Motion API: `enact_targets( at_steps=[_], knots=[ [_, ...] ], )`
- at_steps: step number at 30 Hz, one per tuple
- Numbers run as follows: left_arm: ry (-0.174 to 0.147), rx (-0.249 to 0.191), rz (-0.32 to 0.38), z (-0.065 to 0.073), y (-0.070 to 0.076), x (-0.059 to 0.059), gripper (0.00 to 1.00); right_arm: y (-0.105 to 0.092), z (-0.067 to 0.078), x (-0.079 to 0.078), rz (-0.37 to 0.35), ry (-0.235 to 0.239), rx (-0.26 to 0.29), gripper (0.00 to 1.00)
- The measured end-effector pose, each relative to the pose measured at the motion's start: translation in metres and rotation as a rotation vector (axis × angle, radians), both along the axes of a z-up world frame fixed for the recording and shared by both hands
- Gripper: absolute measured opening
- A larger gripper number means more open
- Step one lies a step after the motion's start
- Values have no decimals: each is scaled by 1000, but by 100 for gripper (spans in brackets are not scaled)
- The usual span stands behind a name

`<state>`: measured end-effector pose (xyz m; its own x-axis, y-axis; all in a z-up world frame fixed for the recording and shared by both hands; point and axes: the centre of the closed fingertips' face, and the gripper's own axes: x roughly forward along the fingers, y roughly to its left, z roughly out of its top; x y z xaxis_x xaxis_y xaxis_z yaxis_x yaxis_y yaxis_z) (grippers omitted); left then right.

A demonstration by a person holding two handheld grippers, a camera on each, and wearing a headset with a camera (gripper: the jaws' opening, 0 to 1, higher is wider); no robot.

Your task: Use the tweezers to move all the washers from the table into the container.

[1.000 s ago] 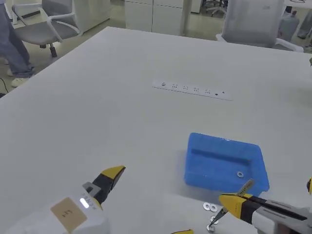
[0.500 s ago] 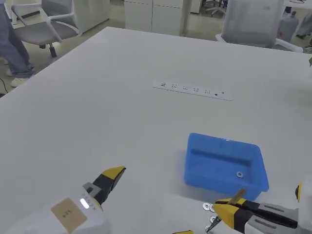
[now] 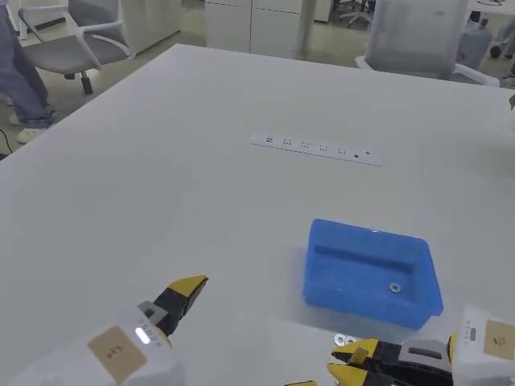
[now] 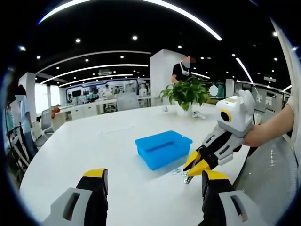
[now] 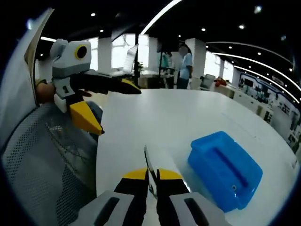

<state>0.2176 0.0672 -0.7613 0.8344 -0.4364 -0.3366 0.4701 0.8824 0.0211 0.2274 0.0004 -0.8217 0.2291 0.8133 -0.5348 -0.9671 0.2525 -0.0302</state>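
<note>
One washer (image 3: 394,287) in the blue container (image 3: 348,265)

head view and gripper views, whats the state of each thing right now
left gripper: open, holding nothing
right gripper: shut on tweezers
container: upright, one washer inside
table washers: loose on the table beside the container

Left tool (image 4: 155,175) hovers level, jaws spread wide apart. Right tool (image 5: 153,176) tips downward, jaws pinched together on the tweezers (image 5: 148,162), bare forearm (image 4: 275,126) showing behind it.
</note>
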Motion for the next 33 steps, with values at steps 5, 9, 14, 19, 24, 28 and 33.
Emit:
enact_targets(
  at_steps=[5, 9, 14, 19, 24, 28, 33],
  knots=[
    [0, 0, 0, 0, 0, 0, 83, -8, 3, 14, -132, 108, 88, 0],
    [0, 0, -1, 0, 0, 0, 83, -18, 4, 21, -198, 160, 136, 1],
    [2, 3, -3, -1, 0, 0, 83, -20, 9, 22, -209, 158, 161, 3],
    [6, 4, -8, -1, -1, -1, 83, -17, 8, 22, -191, 147, 152, 3],
    [7, 7, -7, -2, -1, -1, 83, -11, 3, 15, -132, 107, 91, 3],
    [8, 8, -6, -2, -1, -1, 82, -10, 0, 10, -66, 36, 17, 2],
    [5, 6, -5, -1, -1, -1, 82, -13, 1, 17, -136, 71, 32, 1]
  ],
)
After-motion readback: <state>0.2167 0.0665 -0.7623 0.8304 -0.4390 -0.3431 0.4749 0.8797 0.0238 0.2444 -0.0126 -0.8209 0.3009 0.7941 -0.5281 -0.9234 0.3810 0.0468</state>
